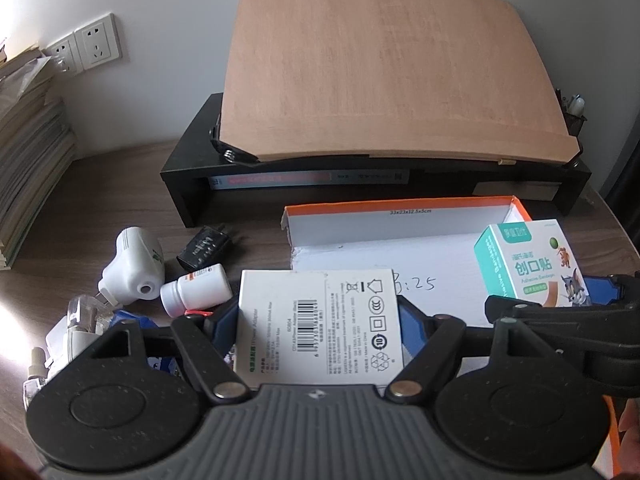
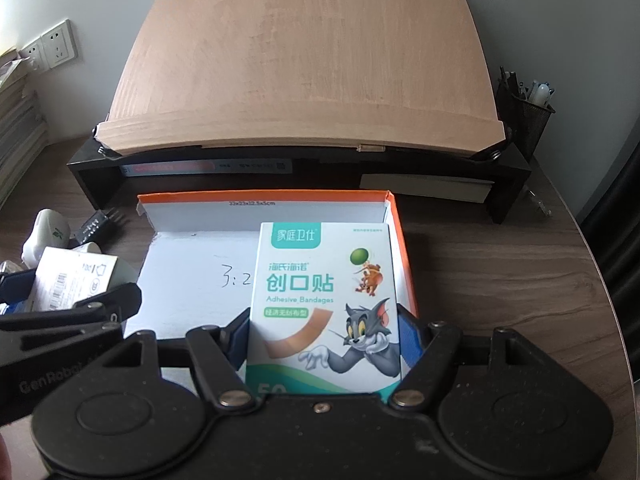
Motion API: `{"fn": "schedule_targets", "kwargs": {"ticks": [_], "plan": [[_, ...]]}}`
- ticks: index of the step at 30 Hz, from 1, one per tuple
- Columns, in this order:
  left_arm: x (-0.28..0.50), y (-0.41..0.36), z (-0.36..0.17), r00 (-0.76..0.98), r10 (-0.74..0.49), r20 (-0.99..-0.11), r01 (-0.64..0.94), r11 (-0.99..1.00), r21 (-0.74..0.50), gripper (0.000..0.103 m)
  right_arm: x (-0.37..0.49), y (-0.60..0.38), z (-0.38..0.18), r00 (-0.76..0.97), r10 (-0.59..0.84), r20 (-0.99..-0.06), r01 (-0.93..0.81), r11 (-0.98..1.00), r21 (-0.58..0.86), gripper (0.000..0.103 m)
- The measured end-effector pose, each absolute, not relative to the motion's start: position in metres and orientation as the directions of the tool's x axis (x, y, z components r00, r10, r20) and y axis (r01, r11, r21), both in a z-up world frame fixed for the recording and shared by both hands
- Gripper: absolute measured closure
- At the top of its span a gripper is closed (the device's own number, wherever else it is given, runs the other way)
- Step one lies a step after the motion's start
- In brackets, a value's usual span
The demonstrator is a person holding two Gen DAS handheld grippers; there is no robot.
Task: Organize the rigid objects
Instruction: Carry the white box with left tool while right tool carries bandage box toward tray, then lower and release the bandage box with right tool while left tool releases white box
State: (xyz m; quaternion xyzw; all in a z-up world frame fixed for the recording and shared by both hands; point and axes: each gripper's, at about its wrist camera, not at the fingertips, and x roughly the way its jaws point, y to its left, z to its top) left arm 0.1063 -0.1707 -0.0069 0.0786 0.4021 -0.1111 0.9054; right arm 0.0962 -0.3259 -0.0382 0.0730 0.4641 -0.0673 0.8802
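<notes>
My left gripper [image 1: 318, 320] is shut on a white power adapter box [image 1: 320, 320] with a barcode, held above the desk at the left edge of the open orange-and-white cardboard box [image 1: 400, 224]. My right gripper [image 2: 324, 328] is shut on a green-and-white adhesive bandage box [image 2: 324, 300] with cartoon art, held over the right side of the cardboard box [image 2: 192, 256]. The bandage box also shows in the left wrist view [image 1: 528, 268], and the adapter box in the right wrist view [image 2: 72, 280].
On the desk left of the cardboard box lie a white plug-in device [image 1: 134, 266], a black charger [image 1: 206, 246], a white pill bottle [image 1: 196, 290] and small bottles [image 1: 80, 316]. Behind stand a black riser [image 1: 192, 168] with a wooden board [image 1: 380, 68], a book stack [image 1: 28, 160] and a pen holder [image 2: 526, 116].
</notes>
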Motion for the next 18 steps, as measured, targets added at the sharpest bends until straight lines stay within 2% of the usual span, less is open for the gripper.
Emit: {"fn": "schedule_targets", "kwargs": {"ticks": [18], "plan": [[0.130,-0.184,-0.020,0.635,-0.143,-0.759,0.304,0.949,0.077,0.024,0.114,-0.332,-0.046,0.538,-0.074,-0.840,0.204,0.978,0.045,0.019]]}}
